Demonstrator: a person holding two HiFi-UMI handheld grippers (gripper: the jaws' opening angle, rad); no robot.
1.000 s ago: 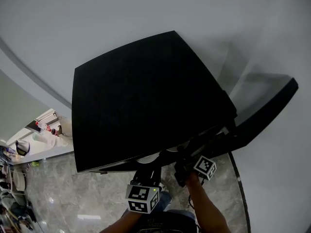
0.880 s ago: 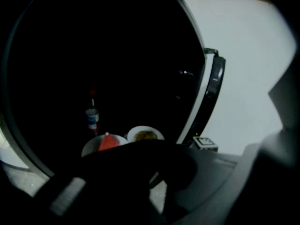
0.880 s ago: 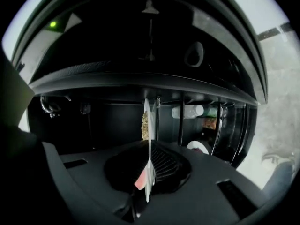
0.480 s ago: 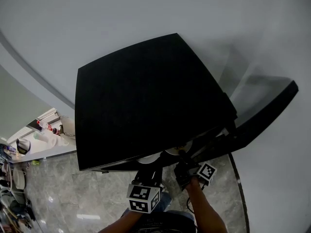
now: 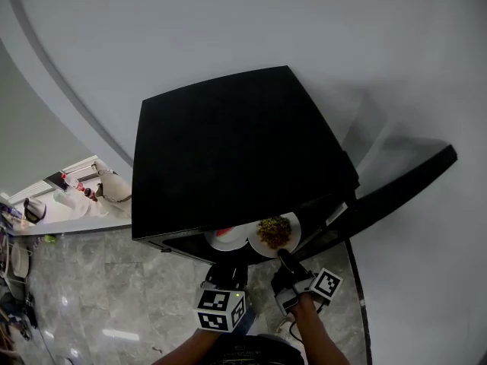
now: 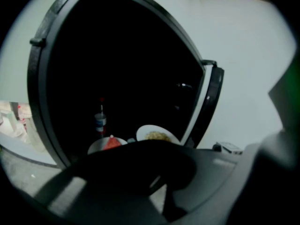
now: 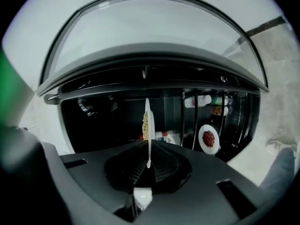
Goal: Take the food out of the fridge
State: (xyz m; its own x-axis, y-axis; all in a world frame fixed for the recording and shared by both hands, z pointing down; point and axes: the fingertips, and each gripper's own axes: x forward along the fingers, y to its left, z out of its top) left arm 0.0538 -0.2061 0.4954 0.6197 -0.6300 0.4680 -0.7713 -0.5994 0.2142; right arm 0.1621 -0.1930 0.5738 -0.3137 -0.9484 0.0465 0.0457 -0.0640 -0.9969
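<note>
The black fridge [image 5: 228, 150] stands with its door [image 5: 403, 185] swung out to the right. My right gripper [image 5: 283, 257] is shut on the rim of a white plate of noodles [image 5: 274, 233], held at the fridge's front edge. That plate shows edge-on between the pads [image 7: 148, 125] in the right gripper view. A second plate with red food [image 5: 224, 239] lies just left of it, also seen in the left gripper view [image 6: 108, 143]. My left gripper [image 5: 230, 268] hangs below that plate, its jaws together as one dark mass [image 6: 154, 172] with nothing between them.
A bottle [image 6: 100, 121] stands deep in the dark fridge. Wire shelves with bottles and jars [image 7: 206, 102] show in the right gripper view. A counter with small items [image 5: 76, 196] runs along the left. Grey marble floor [image 5: 114, 295] lies below, and a pale wall is behind the fridge.
The noodle plate has come out from under the fridge's front edge toward me, with the right gripper drawing back and up. The left gripper has barely shifted.
</note>
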